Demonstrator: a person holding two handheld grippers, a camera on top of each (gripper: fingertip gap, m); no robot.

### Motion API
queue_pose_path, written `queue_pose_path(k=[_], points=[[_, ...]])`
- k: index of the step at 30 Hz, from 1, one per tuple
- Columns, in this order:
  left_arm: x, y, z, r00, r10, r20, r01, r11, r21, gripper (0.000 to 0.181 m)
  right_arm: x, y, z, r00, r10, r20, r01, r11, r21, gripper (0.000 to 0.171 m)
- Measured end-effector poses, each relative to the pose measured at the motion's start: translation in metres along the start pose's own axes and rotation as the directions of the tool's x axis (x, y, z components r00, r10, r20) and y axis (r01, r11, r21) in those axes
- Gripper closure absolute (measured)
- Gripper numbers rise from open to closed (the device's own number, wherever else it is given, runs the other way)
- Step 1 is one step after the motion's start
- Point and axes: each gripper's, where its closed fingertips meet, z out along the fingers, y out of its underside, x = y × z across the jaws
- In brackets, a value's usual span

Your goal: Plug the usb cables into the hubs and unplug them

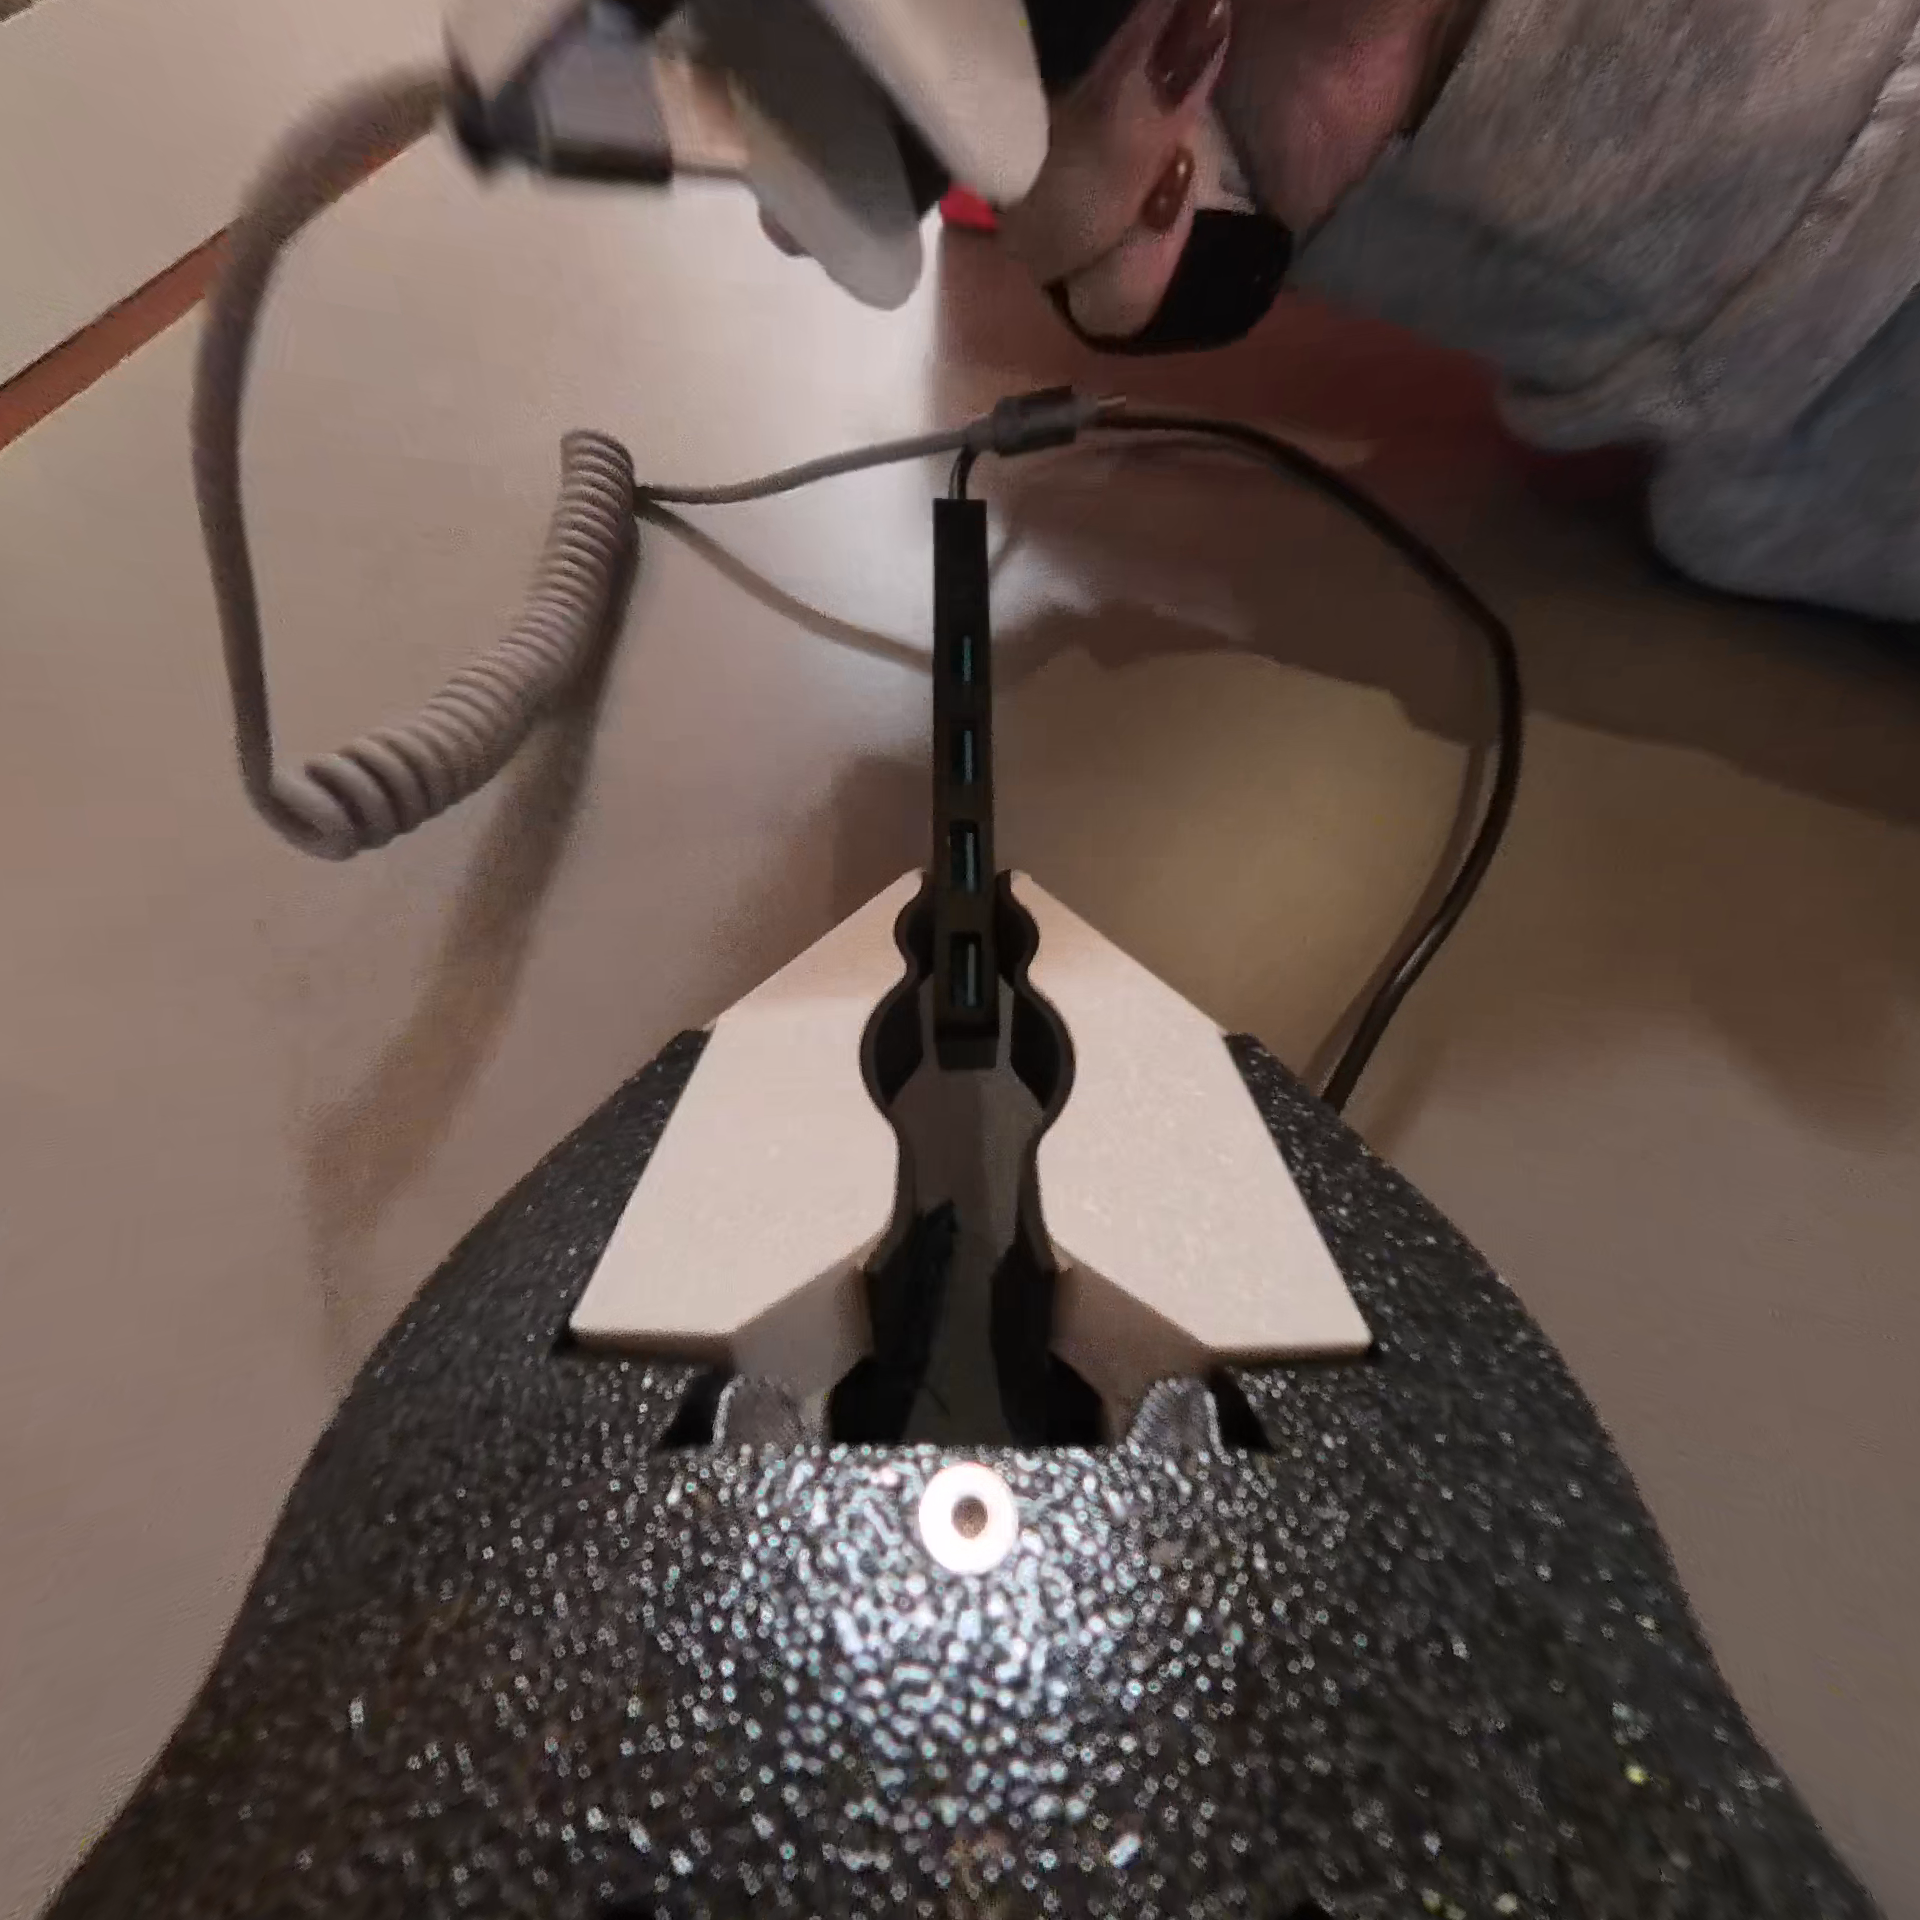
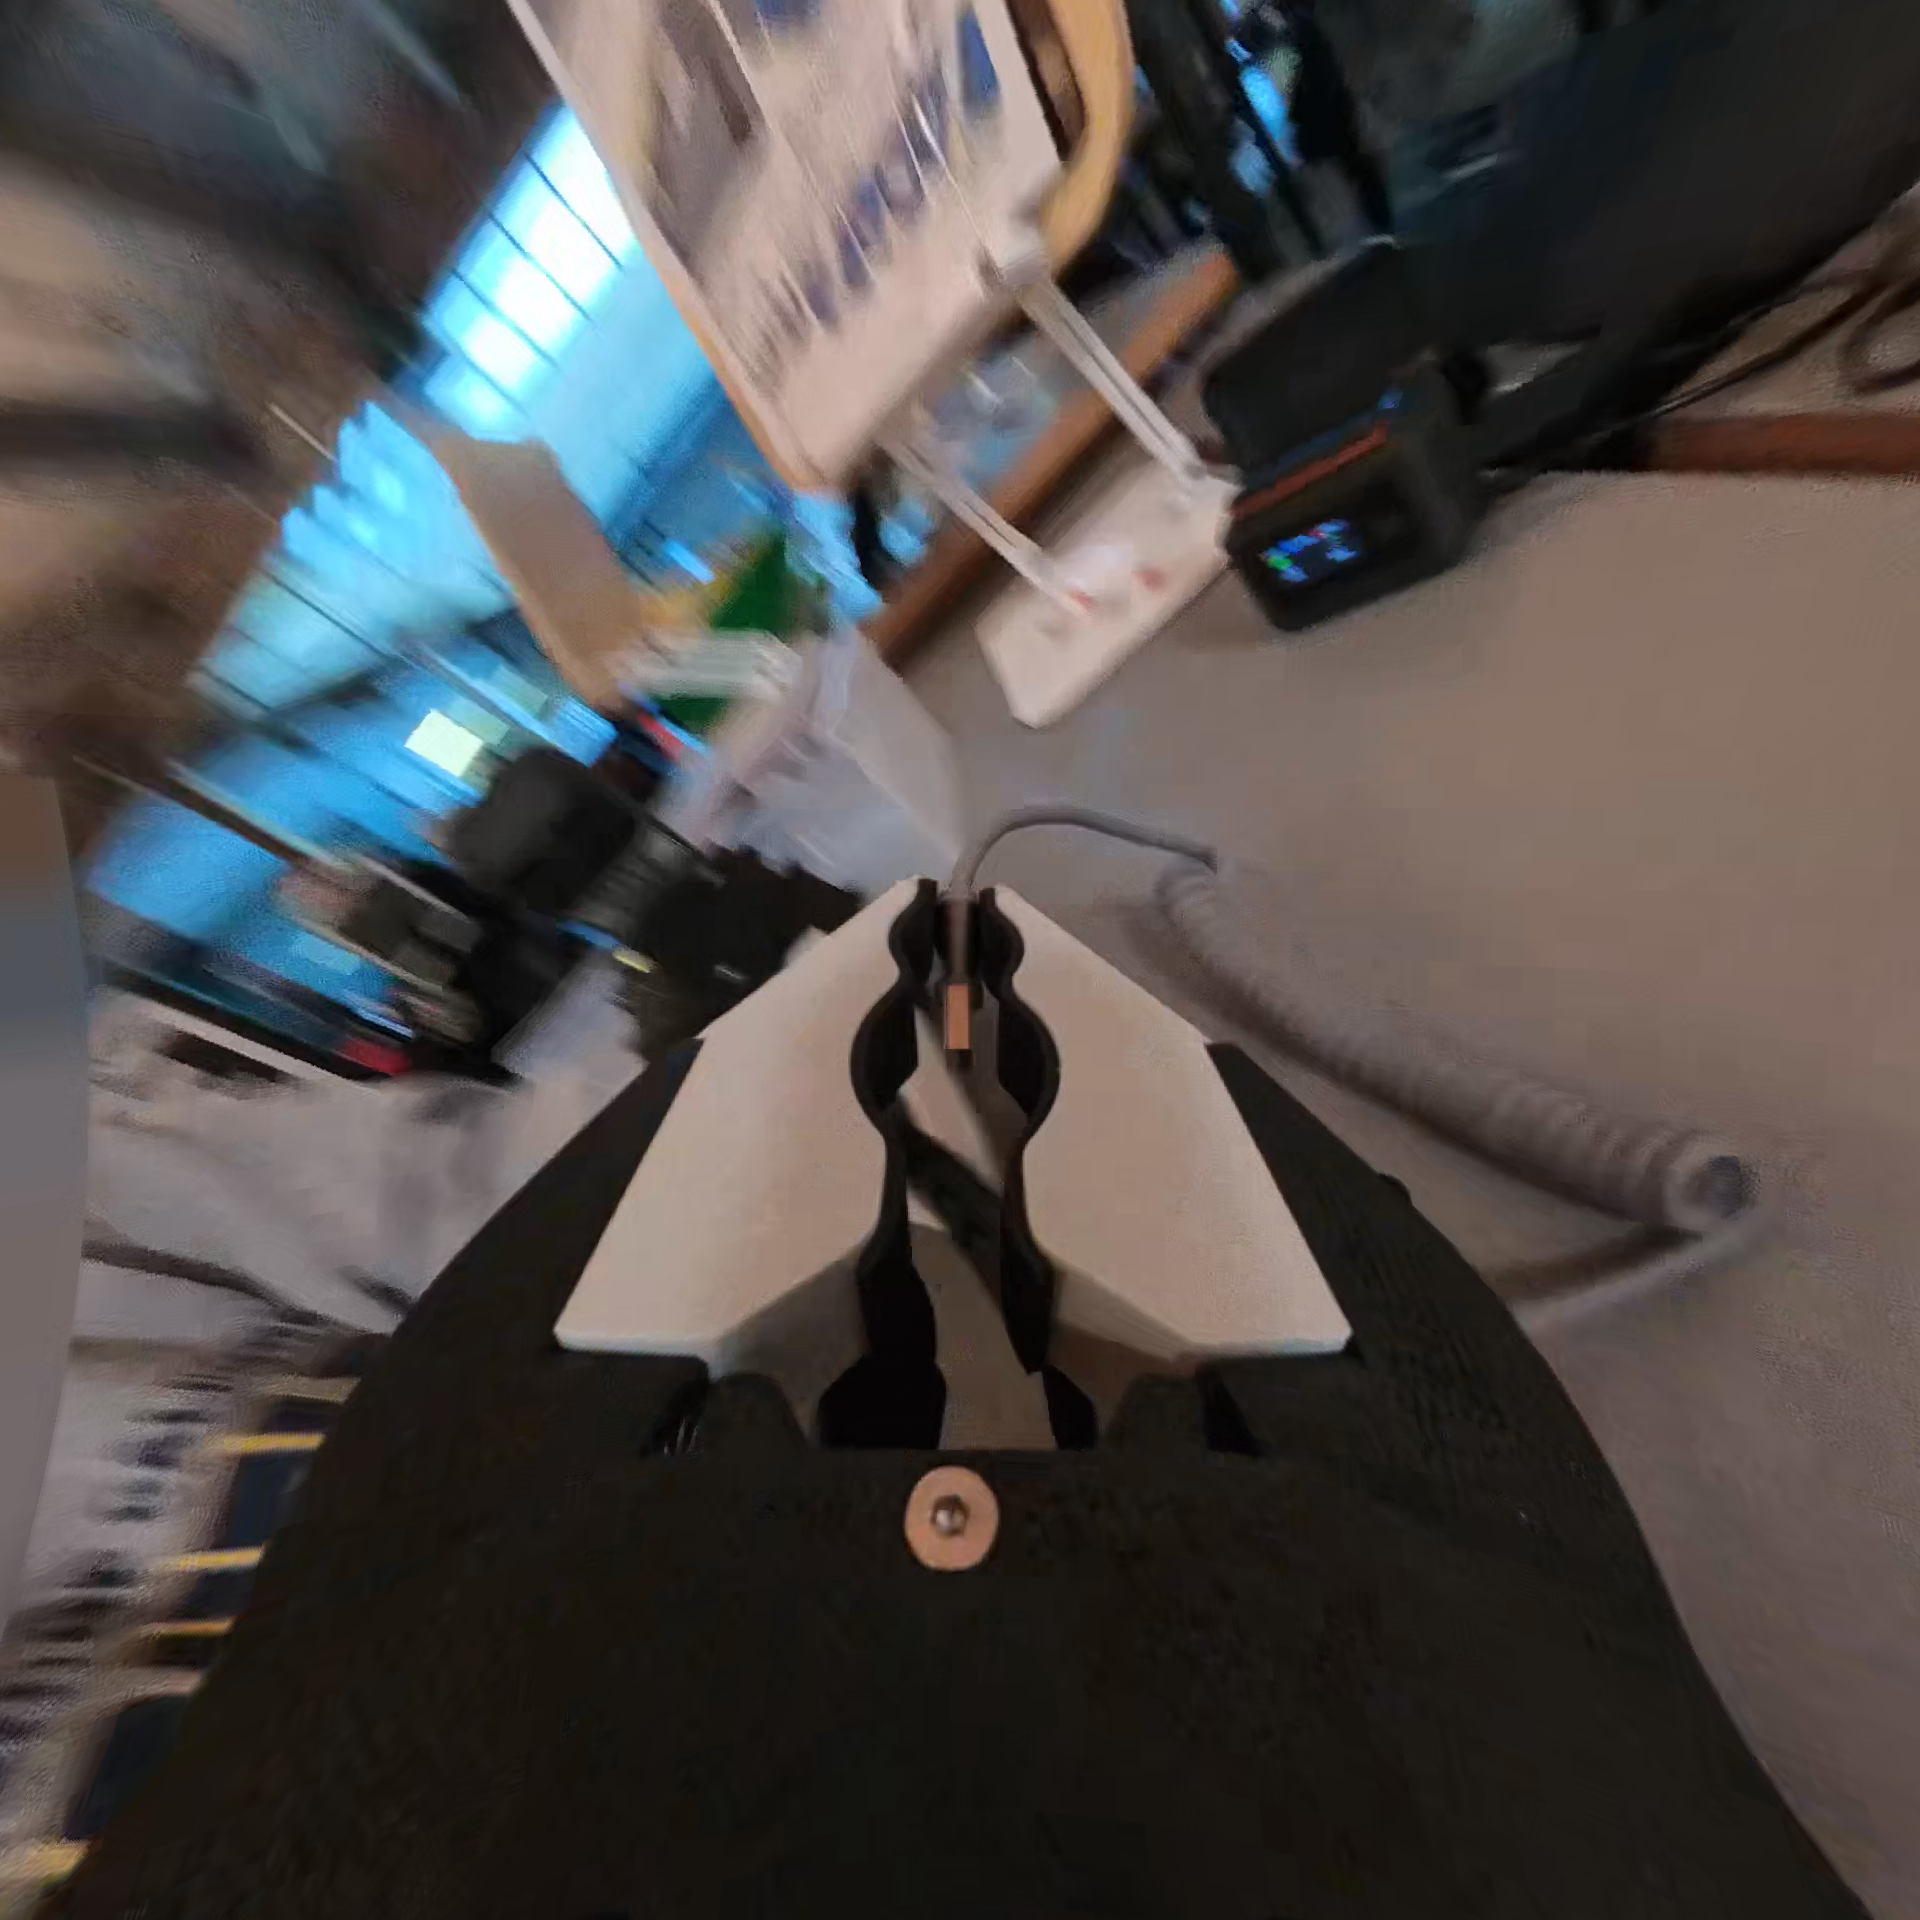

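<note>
**Both grippers clamped, hub and plug apart**

The table (image 1: 312, 935) spreads beyond both sets of fingers; the left gripper (image 1: 961, 935) pinches the black hub (image 1: 961, 748) edge-up, ports bare; the grey coiled cable (image 1: 499, 665) lies left of its fingers; the right gripper (image 2: 961, 966) clamps the USB plug (image 2: 958, 1013), lifted clear.

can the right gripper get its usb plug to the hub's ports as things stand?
Probably yes. The left gripper clamps the black hub with its ports facing up and uncovered. The right gripper holds the usb plug above the table, with nothing visible between them.
</note>
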Motion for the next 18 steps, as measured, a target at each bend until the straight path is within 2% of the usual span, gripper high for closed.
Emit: queue_pose_path(k=[3, 8, 11, 15, 18], points=[[0.0, 0.001, 0.001, 1.0, 0.005, -0.006, -0.005, 1.0, -0.001, 0.173, -0.009, -0.018, -0.009, 0.934, 0.266, 0.239, -0.301, 0.946, 0.121, 0.166], [-0.003, 0.01, 0.006, 0.995, 0.092, 0.048, -0.088, 0.994, -0.072, 0.173, -0.012, -0.027, -0.005, 0.834, 0.394, 0.386, -0.48, 0.863, 0.158, 0.165], [-0.004, 0.01, 0.006, 0.991, 0.12, 0.065, -0.114, 0.99, -0.08, 0.172, -0.011, -0.018, 0.003, 0.852, 0.377, 0.365, -0.448, 0.884, 0.134, 0.166], [-0.003, 0.01, 0.005, 0.995, 0.082, 0.049, -0.079, 0.995, -0.063, 0.172, -0.013, 0.003, 0.016, 0.946, 0.231, 0.228, -0.246, 0.968, 0.041, 0.165], [-0.003, 0.01, 0.005, 1.0, 0.016, 0.021, -0.015, 0.998, -0.054, 0.172, -0.024, 0.013, 0.023, 0.962, 0.156, 0.225, -0.153, 0.988, -0.029, 0.165]])
